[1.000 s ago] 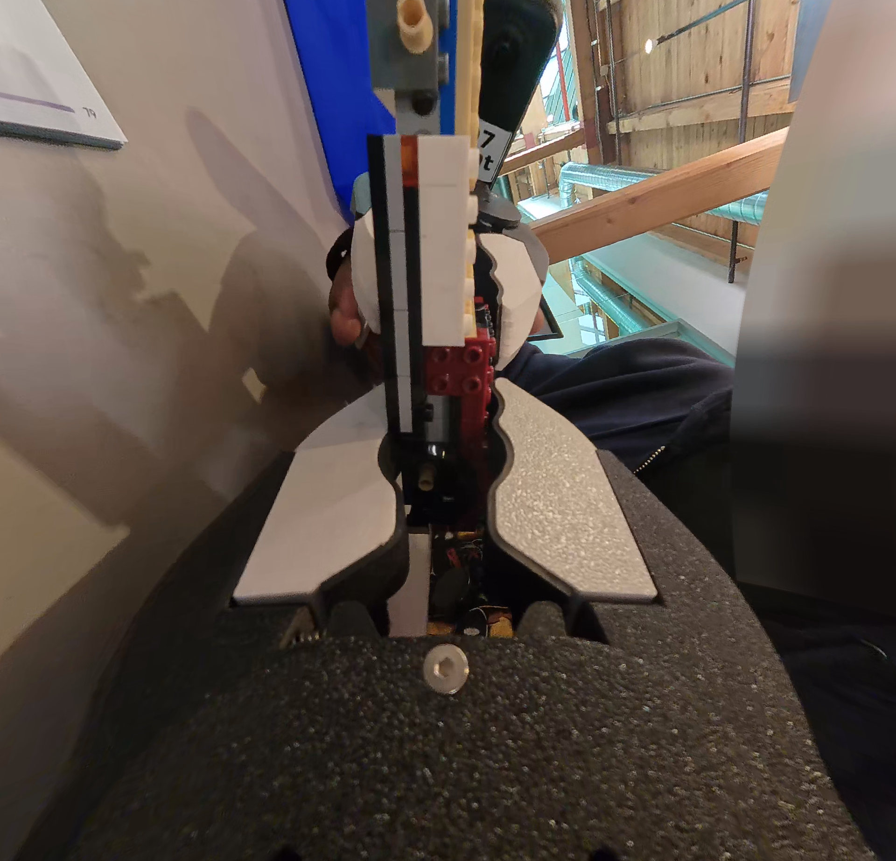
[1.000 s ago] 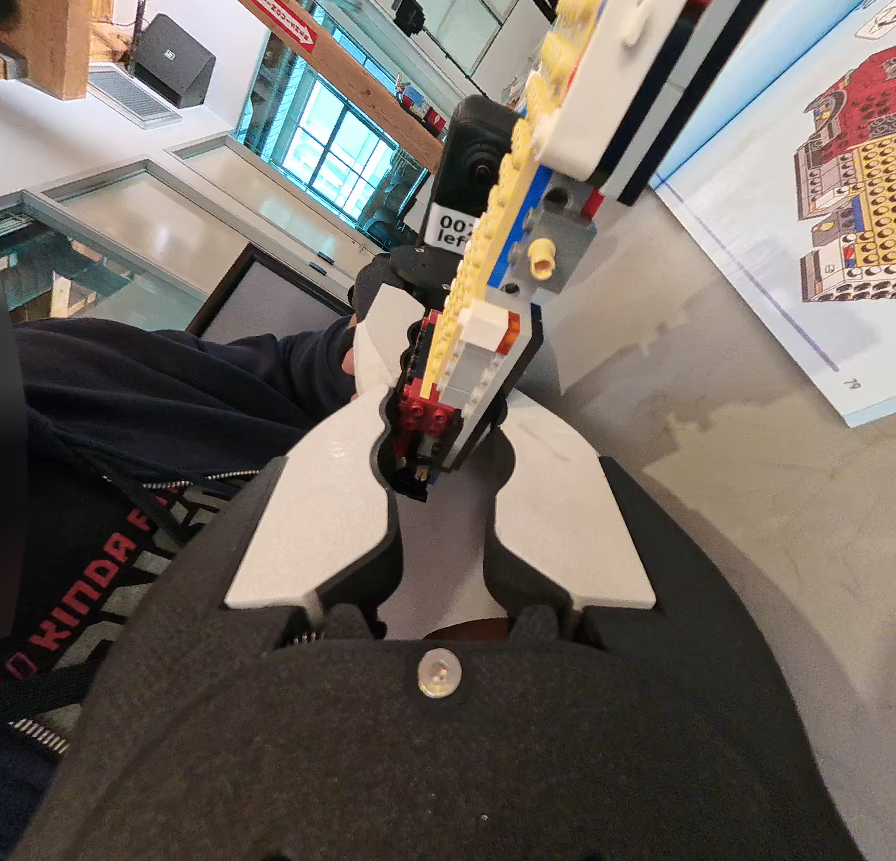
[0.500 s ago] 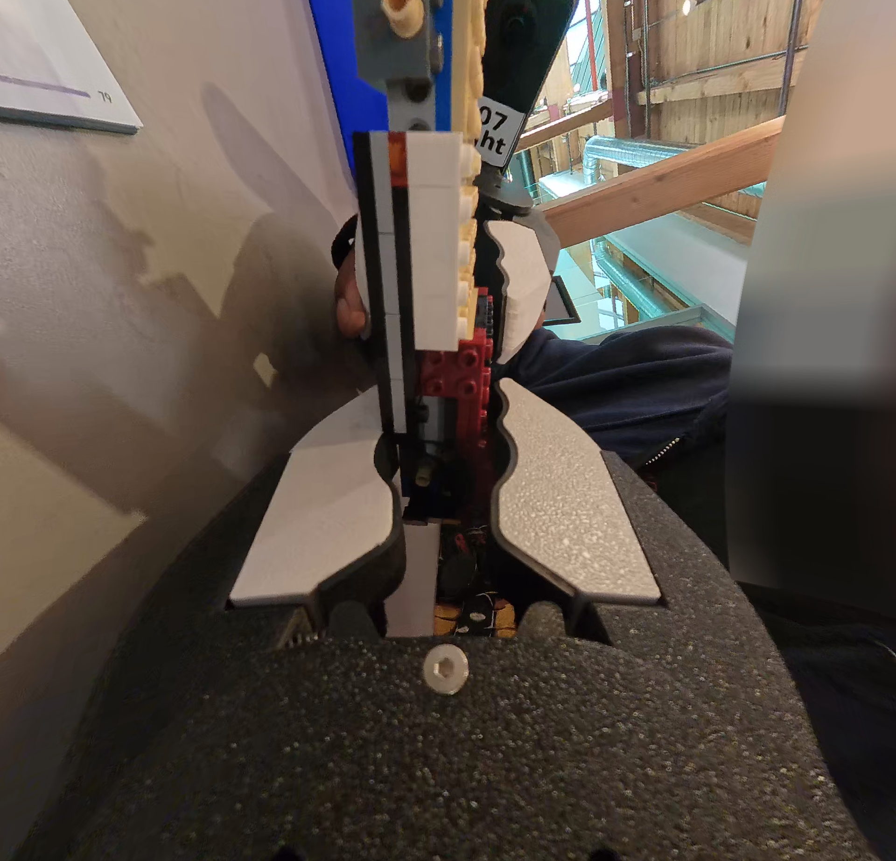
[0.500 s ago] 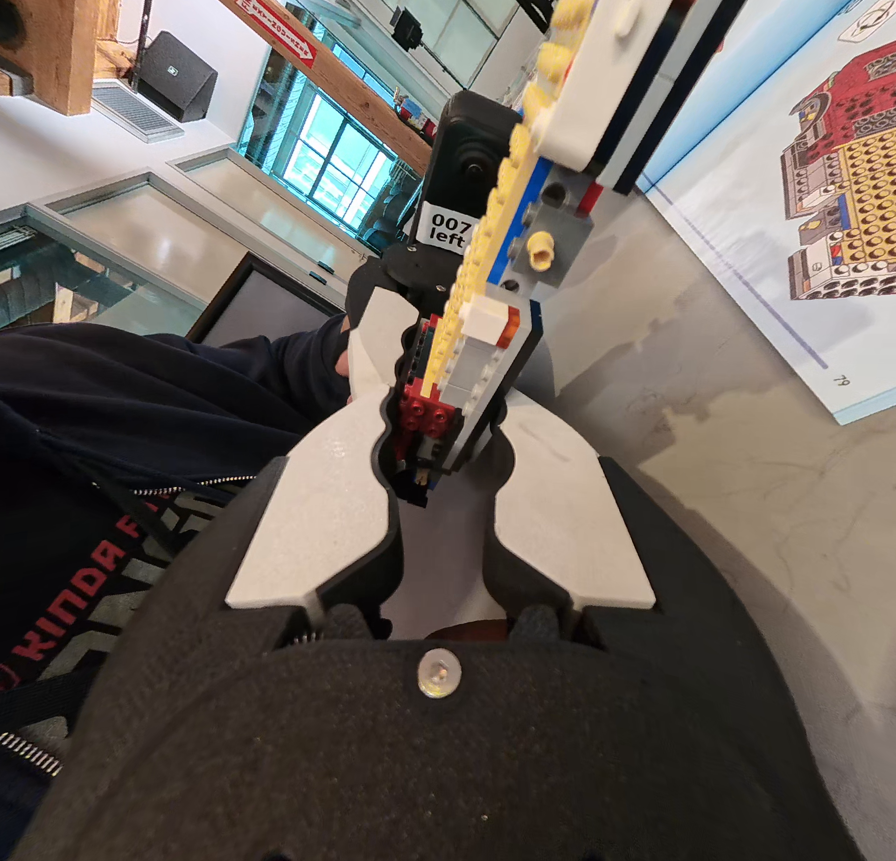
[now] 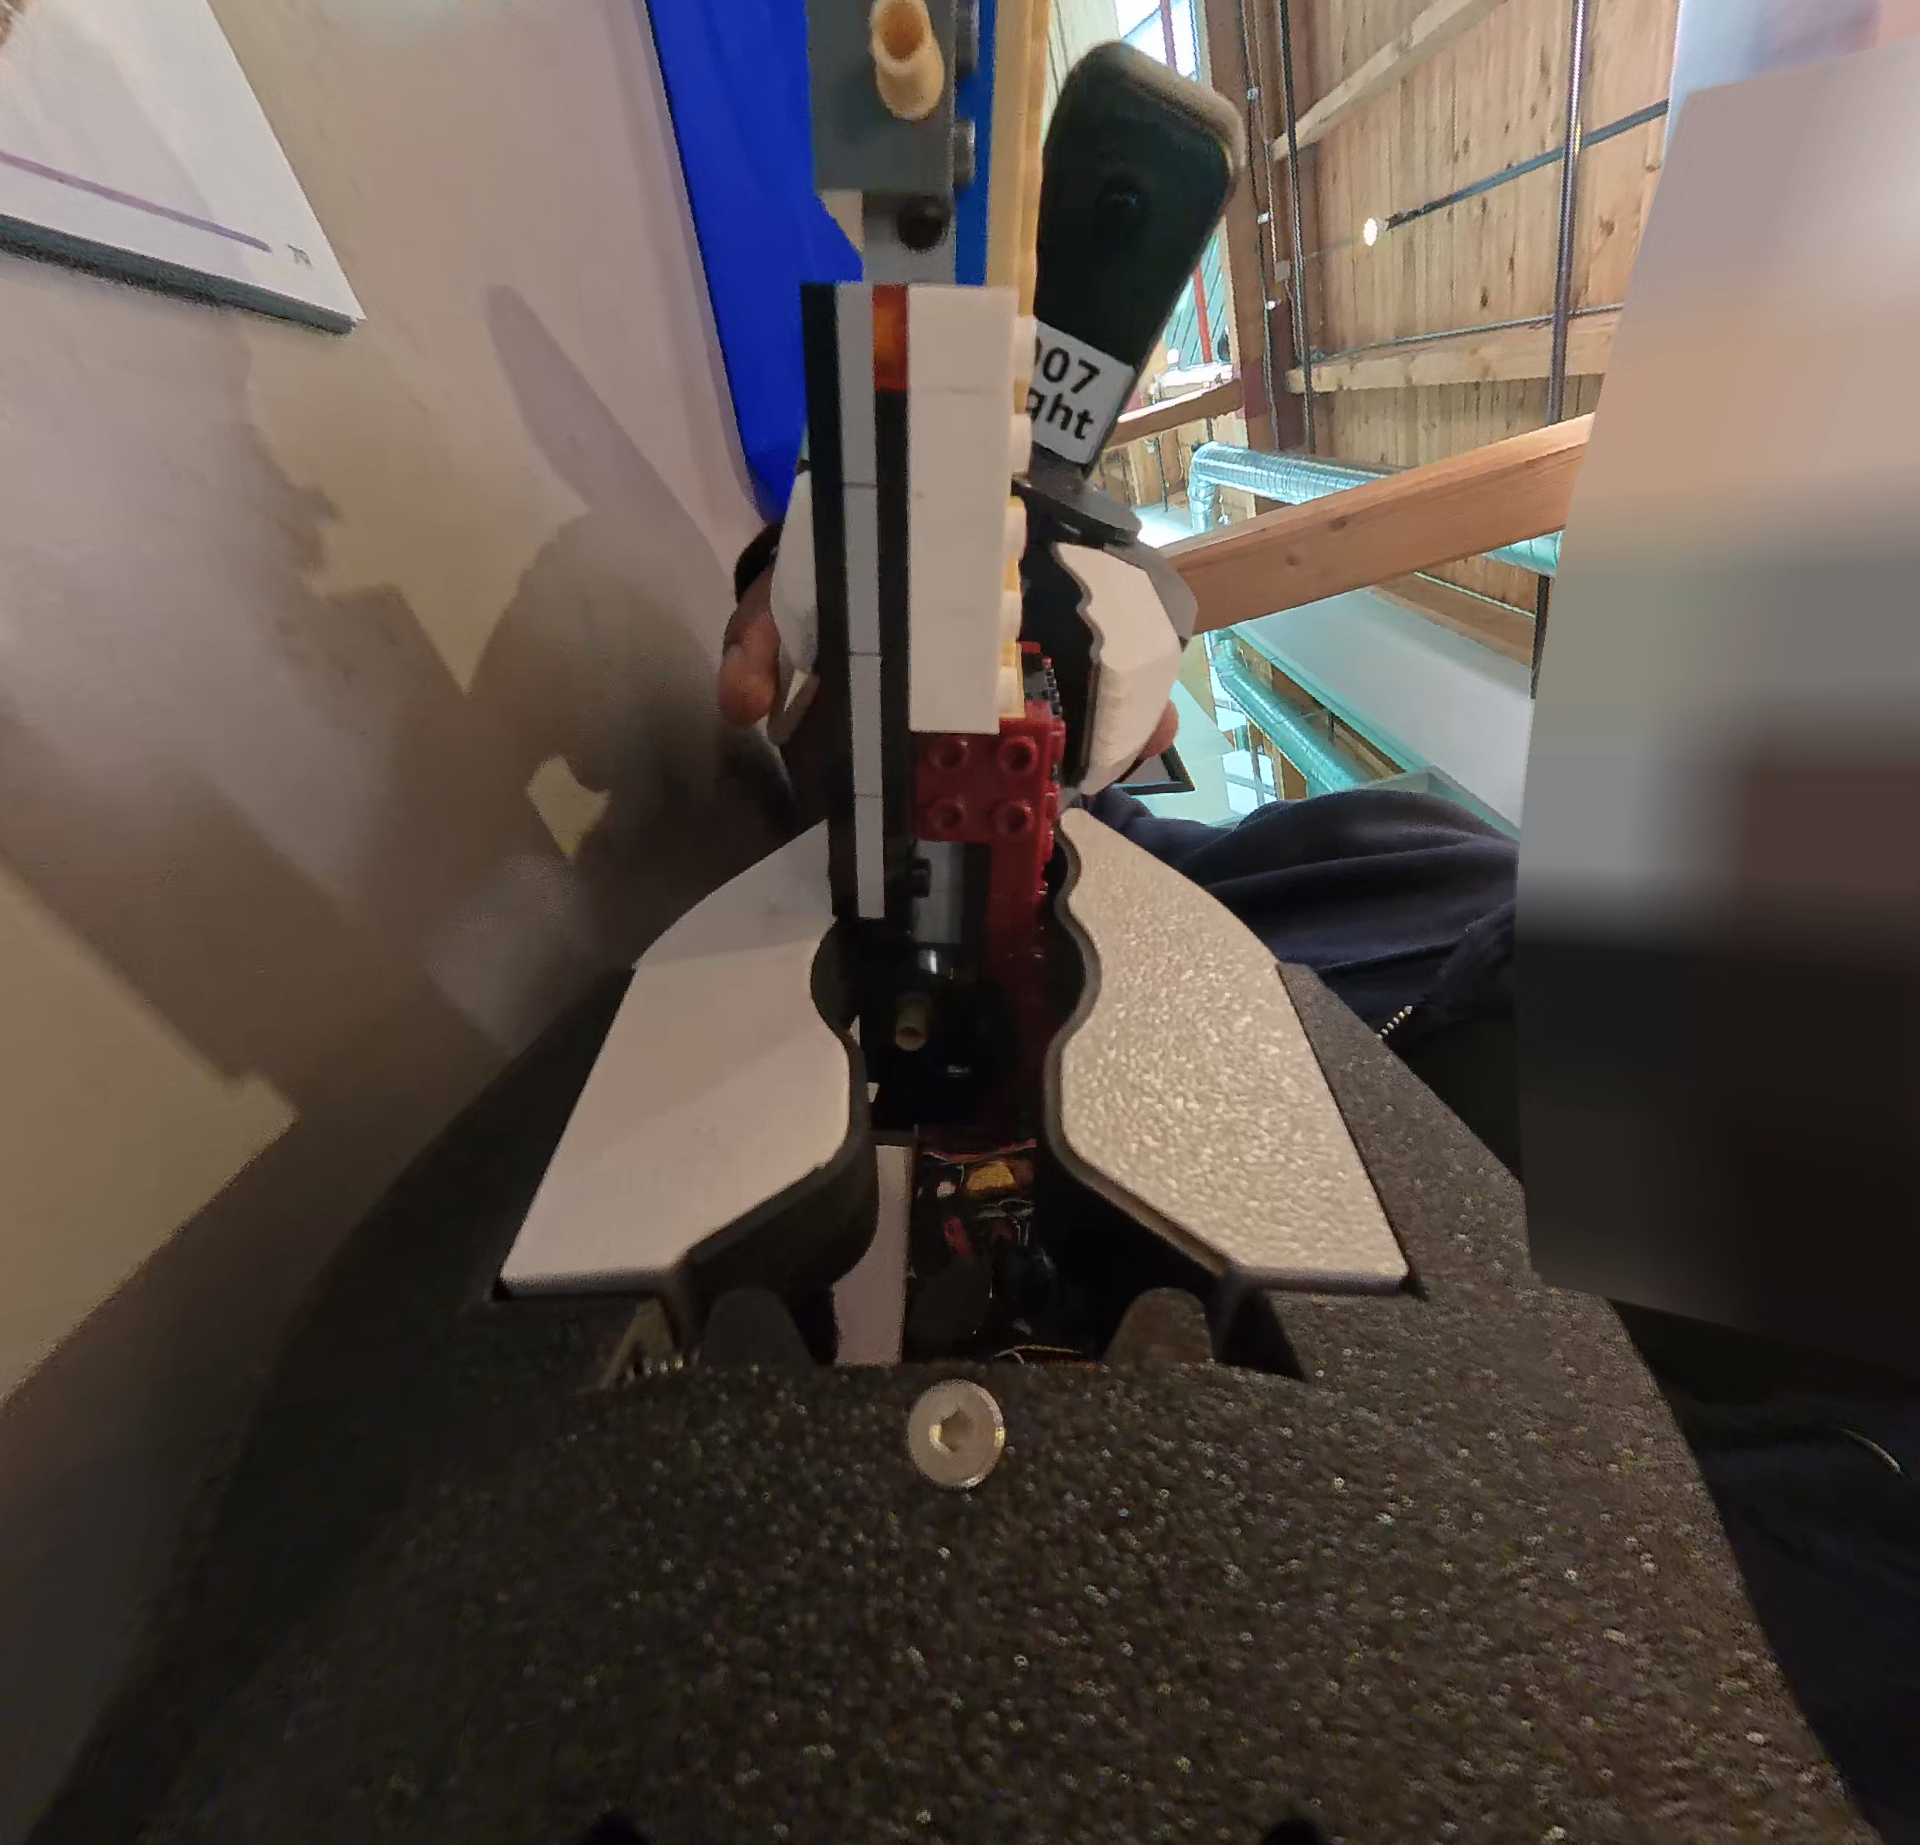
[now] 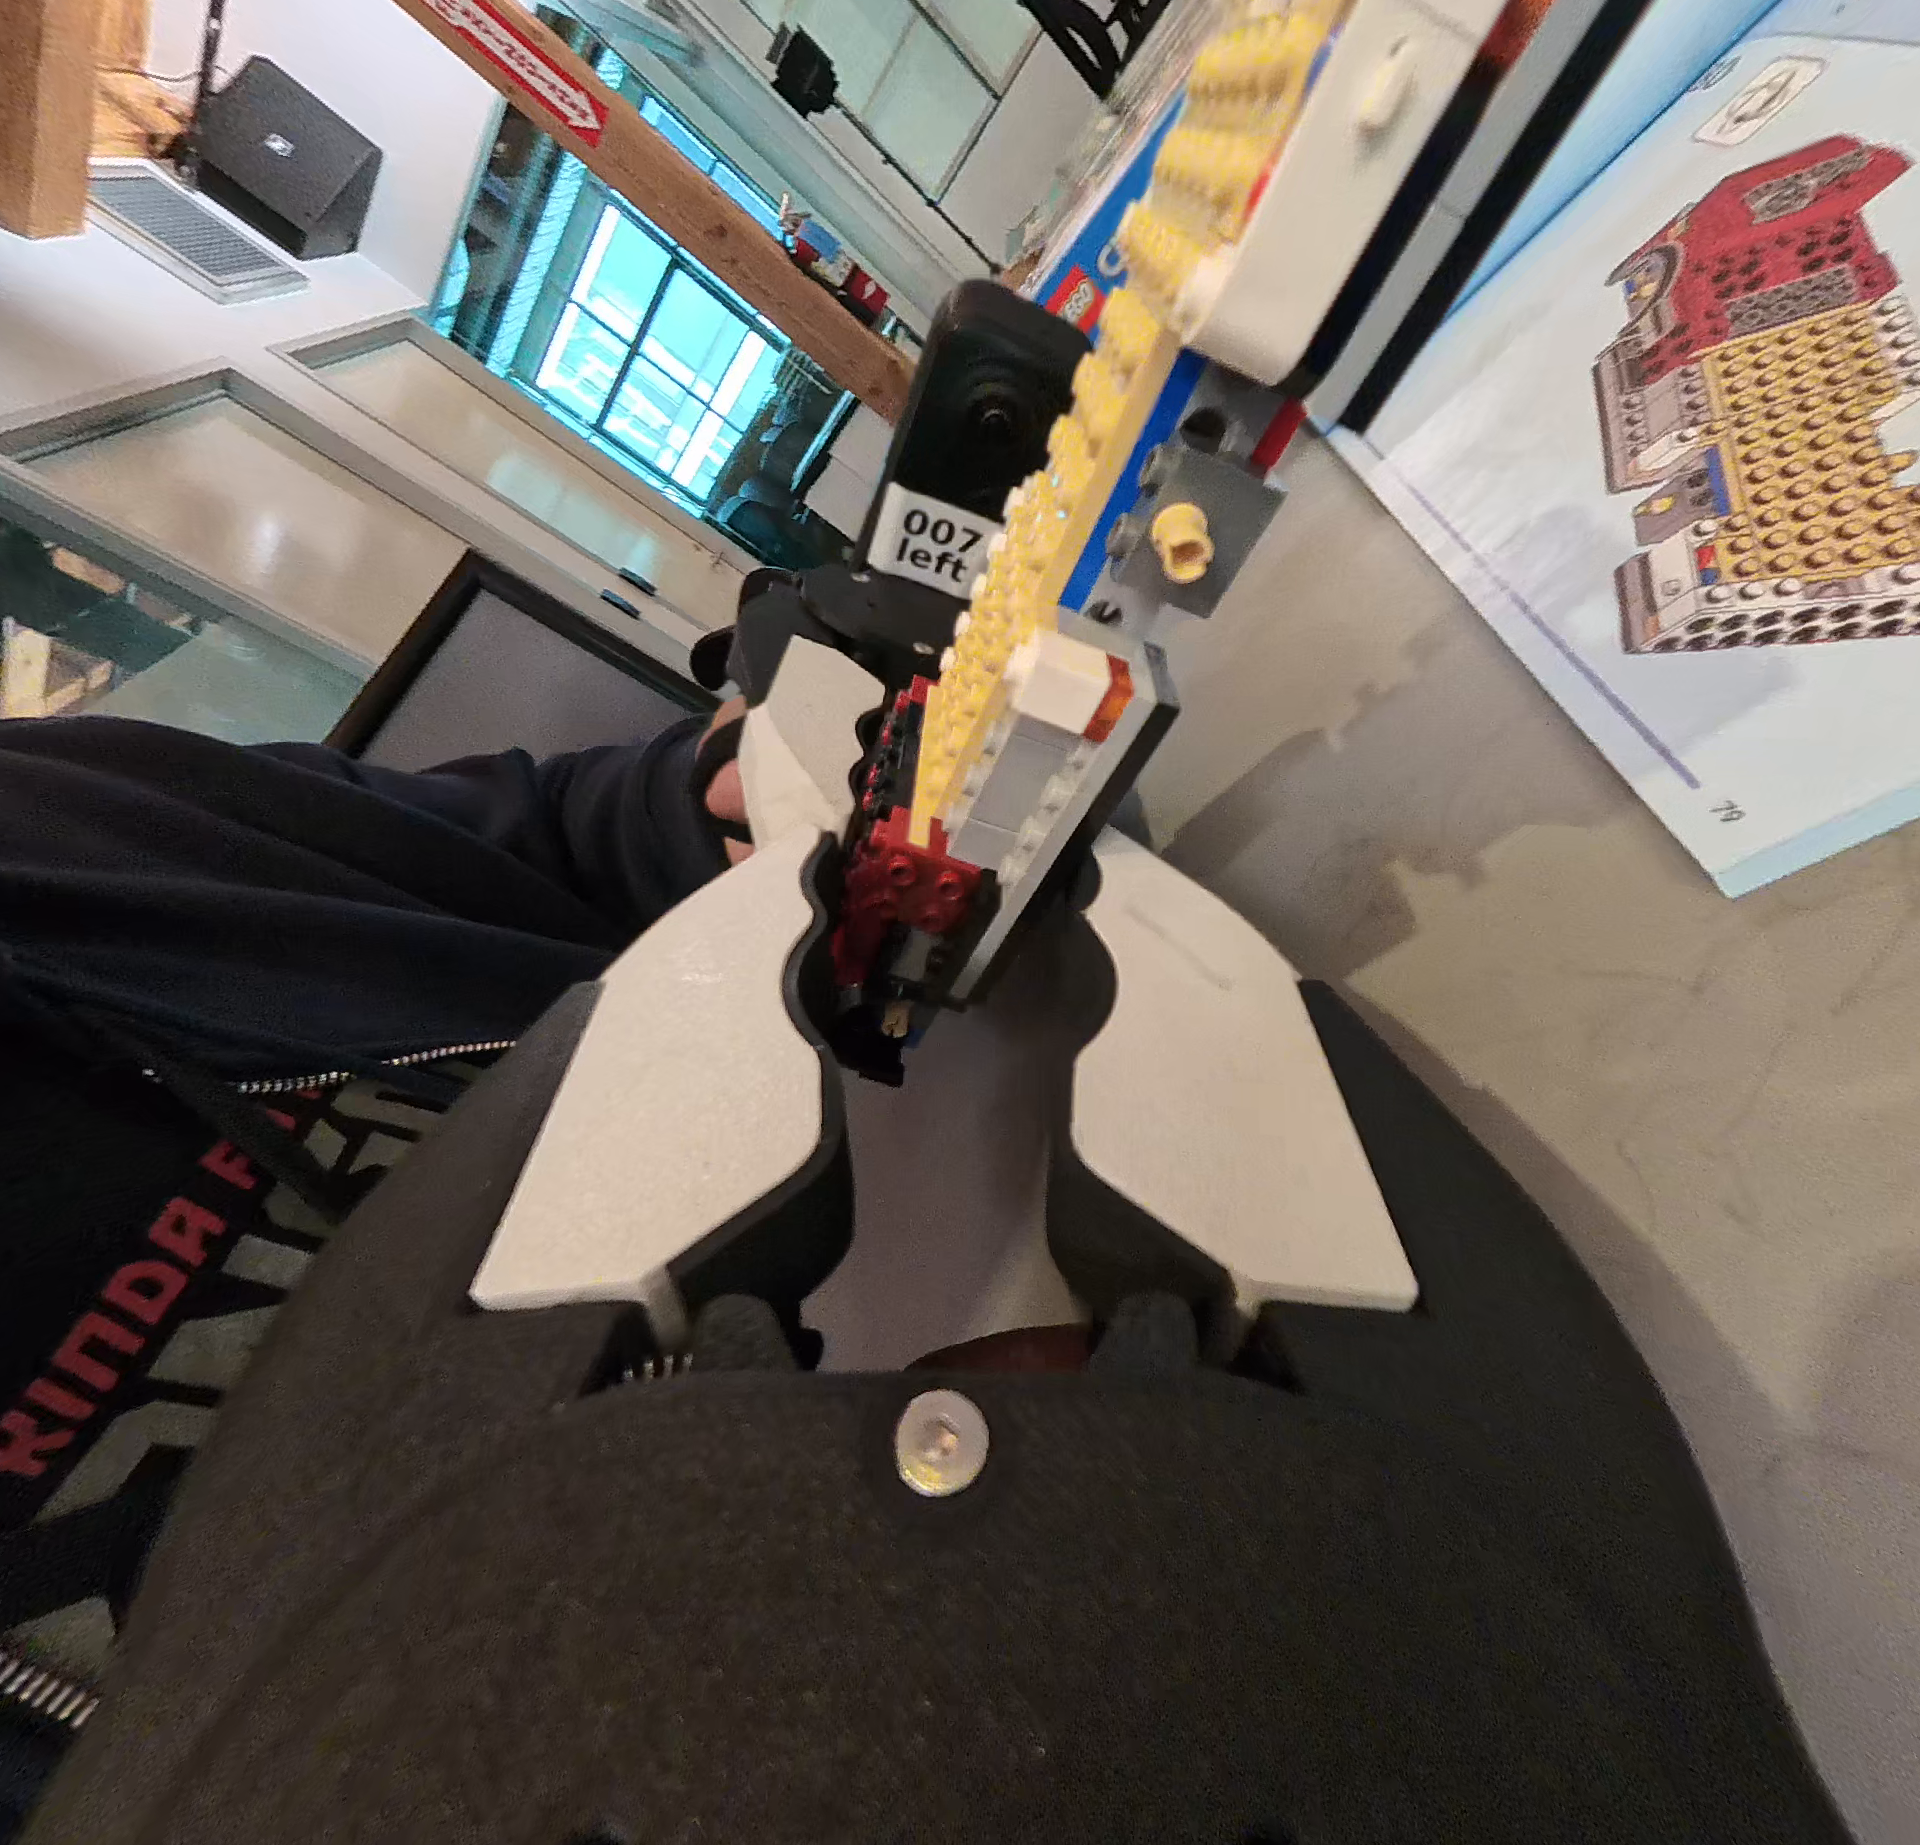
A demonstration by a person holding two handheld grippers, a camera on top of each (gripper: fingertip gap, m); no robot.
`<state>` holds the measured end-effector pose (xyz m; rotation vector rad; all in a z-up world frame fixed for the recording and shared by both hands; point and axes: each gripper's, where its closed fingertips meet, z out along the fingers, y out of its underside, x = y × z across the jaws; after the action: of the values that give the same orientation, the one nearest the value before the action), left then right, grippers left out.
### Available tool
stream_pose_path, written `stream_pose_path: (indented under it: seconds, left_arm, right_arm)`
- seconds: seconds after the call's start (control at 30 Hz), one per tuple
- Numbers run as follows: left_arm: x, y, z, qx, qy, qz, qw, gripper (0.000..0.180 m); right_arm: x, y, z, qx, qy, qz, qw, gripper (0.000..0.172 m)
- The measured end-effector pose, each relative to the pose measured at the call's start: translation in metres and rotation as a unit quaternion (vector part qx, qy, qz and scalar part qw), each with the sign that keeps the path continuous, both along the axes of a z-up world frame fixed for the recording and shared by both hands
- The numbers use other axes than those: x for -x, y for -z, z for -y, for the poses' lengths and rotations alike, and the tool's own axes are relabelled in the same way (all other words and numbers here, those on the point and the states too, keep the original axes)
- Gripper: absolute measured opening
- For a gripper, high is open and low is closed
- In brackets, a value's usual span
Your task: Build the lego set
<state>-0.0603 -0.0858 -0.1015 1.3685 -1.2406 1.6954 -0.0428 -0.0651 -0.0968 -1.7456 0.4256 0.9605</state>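
A brick model (image 5: 935,590) of white, grey, black, red and yellow parts hangs in the air between both grippers. My left gripper (image 5: 945,850) is shut on its near end, with the pads against the black strip and the red bricks. My right gripper (image 6: 956,891) is shut on the same model (image 6: 997,777), which sits tilted between its pads. Its left finger (image 6: 727,964) lies against the red bricks. Each view shows the other gripper on the far side: the right one (image 5: 1122,652) and the left one (image 6: 790,756). A grey block with a tan pin (image 5: 904,50) sticks out higher up.
An open instruction booklet (image 6: 1714,445) lies on the grey tabletop (image 6: 1558,1068), and also shows in the left wrist view (image 5: 156,185). A blue box (image 5: 727,237) stands behind the model. A person's dark jacket (image 6: 260,912) is close by. A wooden beam (image 5: 1403,517) is beyond. The tips of both grippers are at nearly the same place.
Both grippers keep their hold on the model. The model and both views have shifted slightly, and the model now sits a little more tilted in the right gripper.
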Motion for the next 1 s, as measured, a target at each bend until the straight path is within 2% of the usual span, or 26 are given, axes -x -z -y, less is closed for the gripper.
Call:
stream_pose_path:
  seconds: [0.17,0.33,0.4,0.57,1.0]
  left_arm:
    - [-0.006,-0.001,-0.007,0.007,-0.062,0.004,0.998,0.032]
    - [-0.008,0.004,-0.004,-0.016,-0.148,0.024,0.989,0.032]
    - [-0.007,-0.002,-0.001,-0.002,-0.174,0.038,0.984,0.032]
    - [-0.002,-0.006,0.005,-0.033,-0.2,0.075,0.976,0.032]
    - [0.0,-0.007,0.008,-0.066,-0.187,0.102,0.975,0.032]
  right_arm:
    - [-0.006,-0.005,0.013,0.022,0.043,0.011,0.999,0.063]
    - [0.019,0.007,0.022,0.057,0.048,0.019,0.997,0.069]
    - [0.029,0.01,0.023,0.066,0.052,0.014,0.996,0.069]
    - [0.04,0.002,0.028,0.059,0.065,-0.01,0.996,0.061]
    - [0.034,-0.007,0.032,0.074,0.092,0.049,0.992,0.04]
